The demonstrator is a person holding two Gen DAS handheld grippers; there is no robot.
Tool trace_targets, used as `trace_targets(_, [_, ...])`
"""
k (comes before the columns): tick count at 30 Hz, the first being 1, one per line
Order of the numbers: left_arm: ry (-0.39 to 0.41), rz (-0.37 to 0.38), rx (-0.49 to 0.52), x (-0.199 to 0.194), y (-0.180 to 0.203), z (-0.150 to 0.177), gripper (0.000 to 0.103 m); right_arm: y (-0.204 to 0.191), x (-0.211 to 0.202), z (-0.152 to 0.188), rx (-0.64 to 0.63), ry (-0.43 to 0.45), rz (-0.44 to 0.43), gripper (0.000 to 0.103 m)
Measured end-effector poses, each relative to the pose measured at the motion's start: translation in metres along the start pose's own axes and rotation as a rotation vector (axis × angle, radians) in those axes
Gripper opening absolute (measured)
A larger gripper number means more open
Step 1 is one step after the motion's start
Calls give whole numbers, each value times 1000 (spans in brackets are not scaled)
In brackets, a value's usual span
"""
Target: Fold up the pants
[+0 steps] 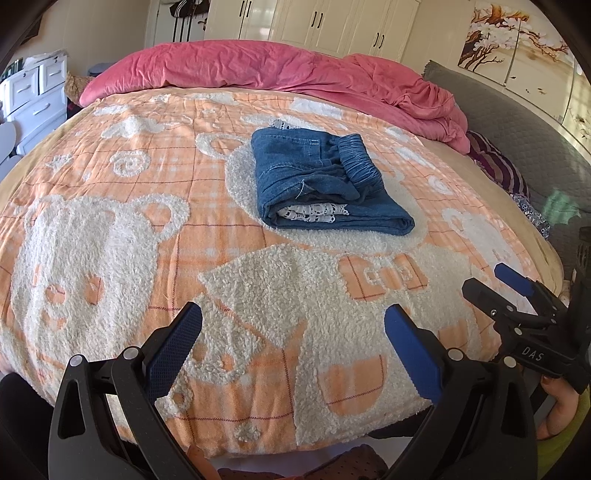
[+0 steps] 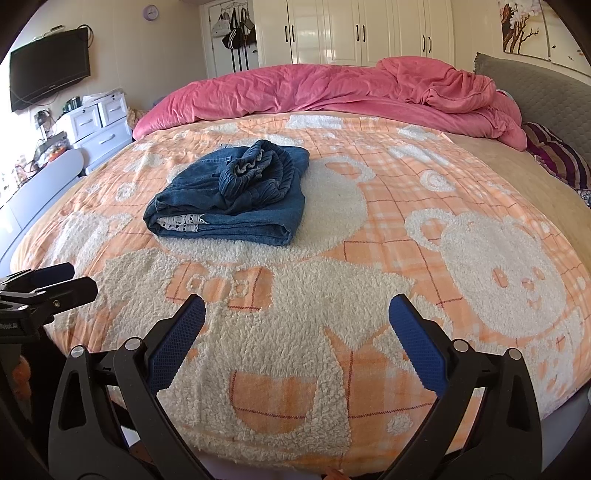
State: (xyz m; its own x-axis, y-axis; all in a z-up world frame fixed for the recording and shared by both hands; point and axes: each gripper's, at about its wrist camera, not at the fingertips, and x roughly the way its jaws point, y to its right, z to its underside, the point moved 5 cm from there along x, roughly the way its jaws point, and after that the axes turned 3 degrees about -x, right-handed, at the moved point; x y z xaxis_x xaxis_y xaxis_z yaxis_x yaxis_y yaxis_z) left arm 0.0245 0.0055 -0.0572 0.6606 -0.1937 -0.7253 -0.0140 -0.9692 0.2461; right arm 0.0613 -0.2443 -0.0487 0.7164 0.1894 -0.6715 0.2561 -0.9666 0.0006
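Blue denim pants (image 1: 325, 184) lie folded in a compact bundle on the orange and white bear blanket (image 1: 258, 295), elastic waistband on top and white lace trim showing at the near edge. They also show in the right wrist view (image 2: 236, 199). My left gripper (image 1: 293, 325) is open and empty, held over the near edge of the bed, well short of the pants. My right gripper (image 2: 297, 317) is open and empty too, beside the left one; it also shows in the left wrist view (image 1: 491, 280). The left gripper also shows at the left of the right wrist view (image 2: 70, 278).
A pink duvet (image 1: 280, 70) is bunched along the far side of the bed. A grey headboard (image 1: 517, 122) and striped pillow (image 1: 498, 166) are at the right. White drawers (image 2: 99, 122) and a wall TV (image 2: 48, 66) stand at the left, wardrobes (image 2: 369, 29) behind.
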Motion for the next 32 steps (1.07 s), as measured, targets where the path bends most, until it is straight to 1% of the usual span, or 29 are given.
trace_targets(4, [3, -4, 1, -3, 1, -1, 99, 0, 0, 0, 0, -1, 2, 94])
trace_targets(6, [13, -17, 18, -4, 3, -2, 99, 0, 1, 1, -2, -5, 2, 94])
trace_targets(10, [7, -36, 46, -3, 8, 0, 99, 0, 1, 1, -3, -9, 5, 94])
trace_targets(15, [7, -42, 56, -4, 11, 1, 99, 1, 2, 2, -4, -12, 6, 94])
trace_targets(16, [12, -33, 52, -5, 11, -1, 99, 2, 2, 3, -2, -12, 7, 94])
trace_targets(18, [40, -32, 48, -12, 12, -5, 99, 3, 3, 3, -1, -15, 9, 94])
trace_targets(22, [142, -14, 30, -36, 6, -21, 99, 8, 7, 5, 1, -26, 14, 94])
trace_targets(23, [142, -24, 17, -35, 1, -25, 99, 10, 9, 4, 3, -28, 16, 94])
trace_targets(24, [129, -48, -5, -32, -9, -29, 99, 13, 10, 3, 8, -28, 22, 94])
trace_targets(25, [100, -86, -36, -24, -26, -35, 99, 20, 11, 2, 16, -30, 28, 94])
trace_targets(27, [69, -149, -74, -12, -56, -48, 99, 38, 16, -4, 41, -40, 39, 94])
trace_targets(29, [56, -237, -115, 0, -97, -65, 99, 77, 23, -15, 114, -39, 67, 94])
trace_targets(30, [47, -303, -126, 9, -123, -77, 99, 102, 28, -22, 150, -48, 105, 94])
trace_targets(32, [17, -391, -127, 26, -159, -95, 99, 151, 42, -34, 210, -83, 163, 94])
